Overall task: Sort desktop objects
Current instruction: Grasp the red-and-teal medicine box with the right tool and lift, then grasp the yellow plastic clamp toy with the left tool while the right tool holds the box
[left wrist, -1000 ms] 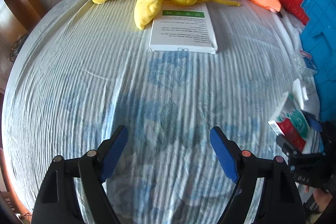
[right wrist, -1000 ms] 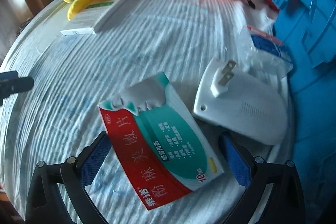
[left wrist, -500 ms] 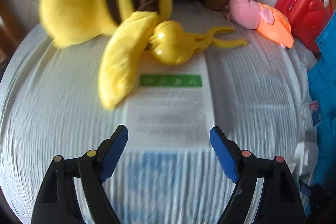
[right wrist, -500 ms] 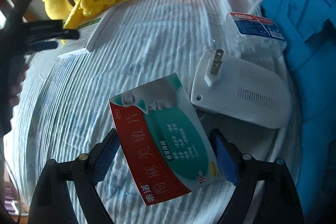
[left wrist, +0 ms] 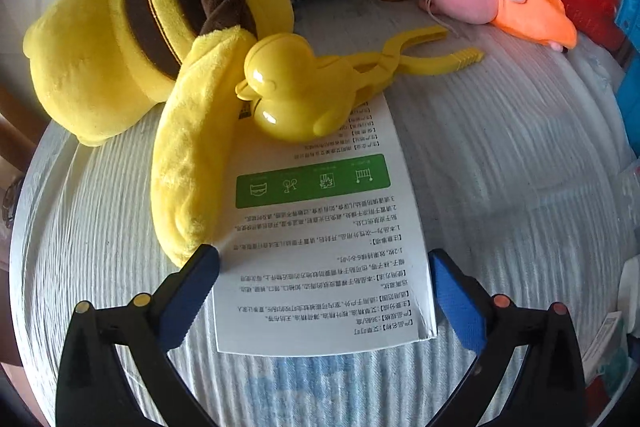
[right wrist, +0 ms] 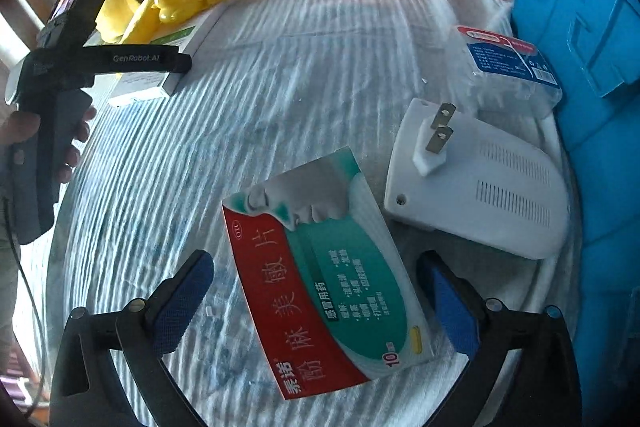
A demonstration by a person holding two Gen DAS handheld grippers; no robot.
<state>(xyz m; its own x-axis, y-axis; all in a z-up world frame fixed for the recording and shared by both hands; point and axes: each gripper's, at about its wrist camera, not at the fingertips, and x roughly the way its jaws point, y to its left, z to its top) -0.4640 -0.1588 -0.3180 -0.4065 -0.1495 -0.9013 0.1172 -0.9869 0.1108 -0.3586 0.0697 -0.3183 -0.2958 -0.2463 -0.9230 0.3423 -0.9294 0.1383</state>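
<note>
The left tool [left wrist: 324, 291], tipped steeply down, is opening astride the white box [left wrist: 320, 259] beside the yellow duck [left wrist: 296, 87], unpressed, while the right tool [right wrist: 316, 303], also opening, straddles the medicine box [right wrist: 320, 267] beside a white plug [right wrist: 476, 183] only its view shows.

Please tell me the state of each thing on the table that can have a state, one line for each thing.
Left hand-held gripper: jaws opening, astride the white box, pads not pressing.
Right hand-held gripper: jaws opening, astride the medicine box.
White box: flat, closed, duck tongs on its far end.
Medicine box: flat, closed.
Duck tongs: handles spread.
White plug adapter: unplugged, prongs up.
</note>
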